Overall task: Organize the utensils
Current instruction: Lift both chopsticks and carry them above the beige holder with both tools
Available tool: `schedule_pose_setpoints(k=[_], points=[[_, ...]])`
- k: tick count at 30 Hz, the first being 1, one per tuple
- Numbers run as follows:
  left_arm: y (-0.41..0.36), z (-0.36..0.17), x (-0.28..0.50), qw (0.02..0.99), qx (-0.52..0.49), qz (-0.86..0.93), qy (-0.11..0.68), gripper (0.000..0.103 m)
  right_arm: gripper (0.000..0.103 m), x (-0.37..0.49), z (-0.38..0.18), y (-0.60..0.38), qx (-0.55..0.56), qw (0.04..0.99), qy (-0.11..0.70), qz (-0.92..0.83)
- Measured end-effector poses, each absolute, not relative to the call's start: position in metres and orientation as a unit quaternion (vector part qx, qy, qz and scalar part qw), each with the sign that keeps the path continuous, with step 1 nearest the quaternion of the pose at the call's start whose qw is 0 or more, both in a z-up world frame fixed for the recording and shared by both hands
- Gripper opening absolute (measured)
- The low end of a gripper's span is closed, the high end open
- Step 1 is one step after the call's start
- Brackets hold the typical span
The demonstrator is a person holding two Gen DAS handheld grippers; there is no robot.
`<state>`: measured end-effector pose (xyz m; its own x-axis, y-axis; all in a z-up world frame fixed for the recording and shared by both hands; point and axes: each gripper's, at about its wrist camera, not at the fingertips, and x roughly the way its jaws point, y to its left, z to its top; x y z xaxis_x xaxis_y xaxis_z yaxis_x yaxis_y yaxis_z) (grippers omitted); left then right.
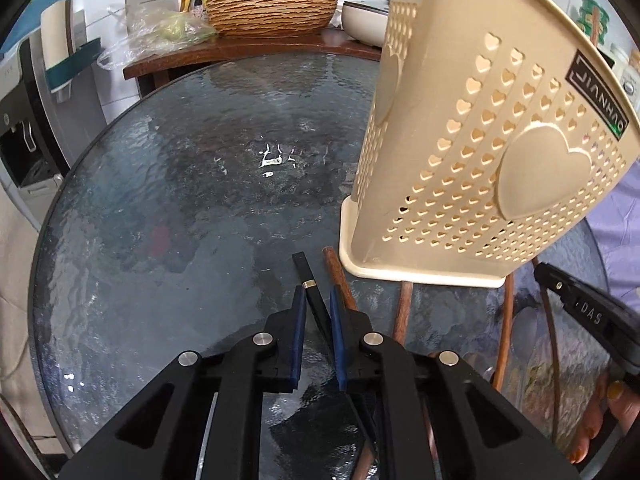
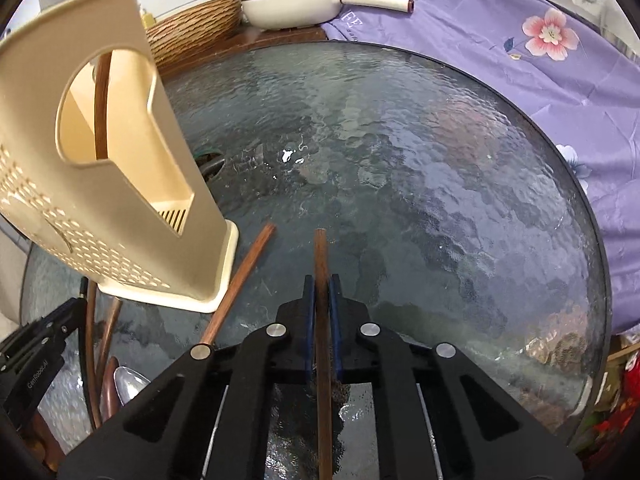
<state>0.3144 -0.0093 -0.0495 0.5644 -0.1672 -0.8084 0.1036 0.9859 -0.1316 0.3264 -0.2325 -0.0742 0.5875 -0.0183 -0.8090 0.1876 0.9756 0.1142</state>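
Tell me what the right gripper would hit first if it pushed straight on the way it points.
Most likely the glass tabletop. The right gripper, shut on a brown chopstick, points steeply down at bare glass; the beige utensil holder sits off to its left. Depth is unclear.

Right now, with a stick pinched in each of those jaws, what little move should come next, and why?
Probably lift both clear of the glass table toward the beige holder. The left gripper is shut on a black chopstick, the right gripper on a brown chopstick, and the holder stands close by.
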Motion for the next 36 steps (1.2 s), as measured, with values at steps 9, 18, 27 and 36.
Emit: schedule_pose_setpoints(k=[9,18,27,36], points=[[-0.001,-0.043,0.314,0.888,-0.072,-0.081,0.447,0.008,0.007,0.321,-0.072,-0.25,0.155,0.89,0.428,-0.032],[0.014,-0.013,0.303,0.904,-0.103,-0.085,0.407,0.008,0.007,0.297,-0.03,-0.261,0.148,0.92,0.364,-0.003],[0.024,0.04,0.269,0.93,-0.104,-0.099,0.339,0.007,0.007,0.254,0.028,-0.262,0.11,0.945,0.302,0.062],[0.023,0.071,0.244,0.942,-0.092,-0.116,0.301,0.007,0.007,0.222,0.061,-0.264,0.097,0.951,0.276,0.1]])
